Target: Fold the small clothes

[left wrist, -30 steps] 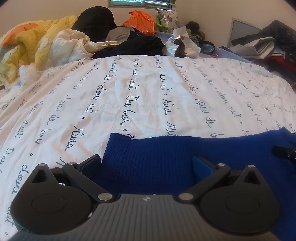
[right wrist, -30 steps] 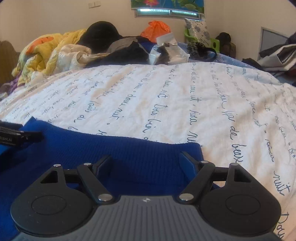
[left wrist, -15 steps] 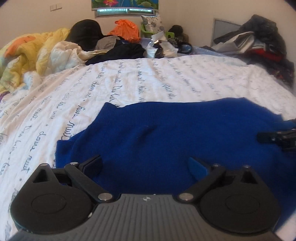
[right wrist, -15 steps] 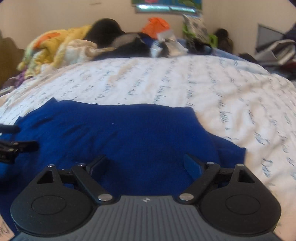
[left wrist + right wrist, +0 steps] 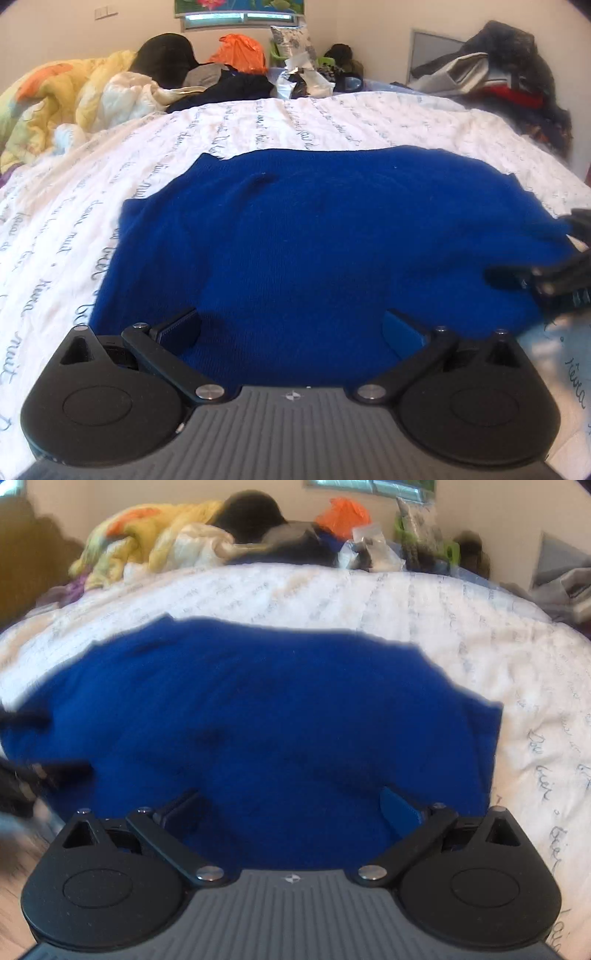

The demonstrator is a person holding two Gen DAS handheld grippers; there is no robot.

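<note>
garment: blue knit point(image 5: 314, 240) lying flat on bed point(image 5: 332, 118), ahead of both grippers
left gripper point(image 5: 291, 328): jaws apart, holding nothing
right gripper point(image 5: 291, 808): just been opening, nothing between
tip: probably worth pinching matching near corners for an even fold

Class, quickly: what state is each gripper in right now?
Left gripper: open, holding nothing, above the blue sweater.
Right gripper: open, jaws just widened, nothing gripped.

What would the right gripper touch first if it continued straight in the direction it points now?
Most likely the blue knitted garment, which lies flat on the bed directly ahead of the open right gripper. Nothing else appears in between, though depth is uncertain.
</note>
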